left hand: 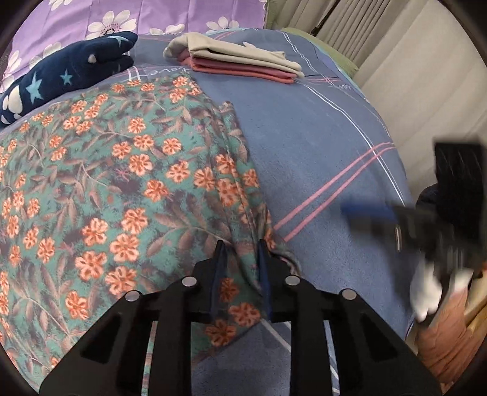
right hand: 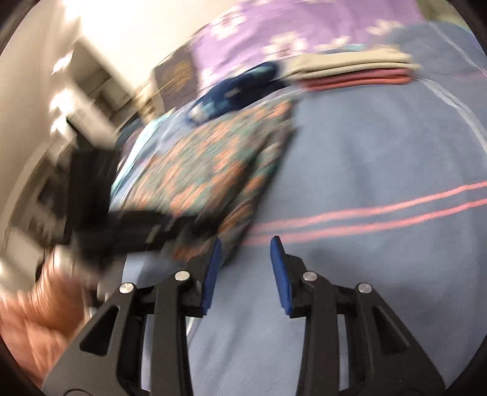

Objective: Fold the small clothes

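Note:
A teal garment with orange flowers [left hand: 121,170] lies spread on the blue bed cover [left hand: 319,158]. My left gripper [left hand: 241,254] is shut on a bunched fold at the garment's near right edge; cloth fills the gap between its blue pads. In the right wrist view, which is blurred, the same garment [right hand: 207,170] lies ahead and to the left. My right gripper [right hand: 246,243] hovers open over bare bed cover [right hand: 365,158] just right of the garment's edge, with nothing between its fingers. It also shows as a blur [left hand: 380,213] at the right of the left wrist view.
A folded stack, beige on pink [left hand: 243,61], sits at the far side of the bed. A dark blue star-patterned item [left hand: 67,73] lies far left, before purple flowered bedding [left hand: 152,15]. Curtains [left hand: 395,45] hang to the right. An orange sleeve [left hand: 441,335] shows at the bed's right edge.

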A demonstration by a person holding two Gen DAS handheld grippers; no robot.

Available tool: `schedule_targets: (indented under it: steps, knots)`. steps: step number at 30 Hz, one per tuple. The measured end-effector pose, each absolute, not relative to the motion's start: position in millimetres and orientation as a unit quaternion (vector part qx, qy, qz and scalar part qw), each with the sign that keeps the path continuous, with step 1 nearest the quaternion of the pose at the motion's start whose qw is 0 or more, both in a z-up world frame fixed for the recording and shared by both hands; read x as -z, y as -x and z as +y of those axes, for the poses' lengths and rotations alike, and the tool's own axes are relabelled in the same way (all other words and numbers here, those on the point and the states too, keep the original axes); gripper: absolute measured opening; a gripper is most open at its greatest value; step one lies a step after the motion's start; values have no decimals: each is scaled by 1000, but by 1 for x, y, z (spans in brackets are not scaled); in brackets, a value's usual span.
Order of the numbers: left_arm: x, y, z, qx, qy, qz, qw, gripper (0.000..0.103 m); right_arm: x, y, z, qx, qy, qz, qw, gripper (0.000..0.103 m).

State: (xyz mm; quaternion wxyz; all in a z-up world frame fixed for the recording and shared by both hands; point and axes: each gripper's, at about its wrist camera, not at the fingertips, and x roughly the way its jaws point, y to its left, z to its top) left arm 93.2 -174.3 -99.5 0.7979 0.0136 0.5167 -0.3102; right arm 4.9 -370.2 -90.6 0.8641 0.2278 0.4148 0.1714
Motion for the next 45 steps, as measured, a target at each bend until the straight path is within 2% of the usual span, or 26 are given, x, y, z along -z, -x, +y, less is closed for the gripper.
schedule_targets:
  steps: [5,9,12,13,15,20,23,25,28,30,32,35,36,37,38,39,42,45]
  knots:
    - [101,-83,-188,331,-32,520,787,24,103,-67,-391,-148,-295,439,836,35]
    - [98,-84,-195,334,-43,518,786,24,115,-118,-382,-157,-303,463,818,36]
    - [97,-83,-198,338,-52,513,788,21,127,-142,-376,-163,-315,470,809,36]
    - [97,-82,-199,340,-56,511,788,17,130,-149,-375,-168,-323,467,806,34]
    - [96,-82,-202,345,-60,508,787,12,130,-159,-374,-166,-332,460,807,3]
    - [94,-79,-213,369,-62,499,782,8,99,-154,-381,-162,-330,398,841,2]
    - [104,-75,-222,369,-72,501,780,8,126,-166,-372,-119,-276,450,841,2]
    - [105,-74,-221,371,-71,496,782,8,140,-167,-377,-130,-308,444,831,1]
    - [105,-74,-215,379,-58,499,777,8,134,-162,-394,-135,-355,433,817,12]
    - [106,-74,-213,380,-55,500,776,8,125,-165,-398,-117,-344,424,830,36]
    - [106,-72,-213,380,-60,498,777,8,118,-168,-399,-124,-346,423,828,49]
    - [104,-69,-221,377,-78,496,778,14,123,-185,-384,-162,-347,451,806,54]
    - [103,-67,-225,378,-84,496,777,19,125,-191,-379,-164,-338,457,806,53]
    - [102,-65,-230,378,-90,494,777,23,126,-194,-375,-166,-328,460,808,48]
    - [101,-64,-234,378,-97,493,778,25,125,-199,-366,-164,-312,461,814,14]
    - [100,-62,-237,379,-105,489,779,28,124,-202,-360,-155,-295,461,822,5]
    - [99,-57,-240,384,-107,483,779,29,114,-197,-366,-77,-226,430,871,0]
    - [98,-53,-230,398,-89,481,776,29,114,-193,-380,-6,-191,423,886,0]
